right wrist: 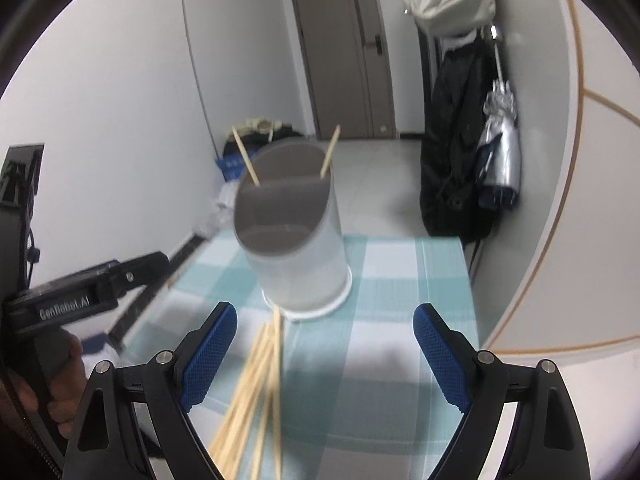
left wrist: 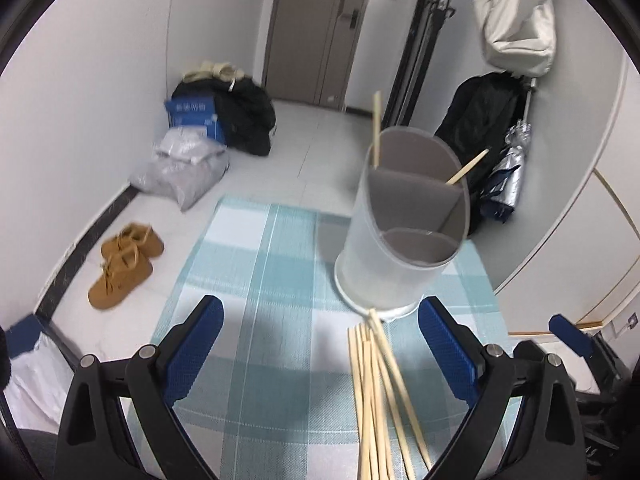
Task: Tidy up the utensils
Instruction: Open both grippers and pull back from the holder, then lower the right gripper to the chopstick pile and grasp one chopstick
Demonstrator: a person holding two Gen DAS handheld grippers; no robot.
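"GenRobot.AI" on the left gripper (right wrist: 132, 276) body.

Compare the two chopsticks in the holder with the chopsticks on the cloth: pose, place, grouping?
Pose: the two chopsticks in the holder stand and lean apart; the loose chopsticks lie flat.
Place: the two sit in the rear compartment of the grey holder; the loose ones rest on the checked cloth just in front of its base.
Grouping: the two are separated; the loose ones overlap in a bundle.
Shared: same pale wood.

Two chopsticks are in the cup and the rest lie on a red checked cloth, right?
Not quite: the cloth is blue checked, not red, as the left wrist view shows. Two chopsticks do stand in the cup, and the rest lie on the cloth.
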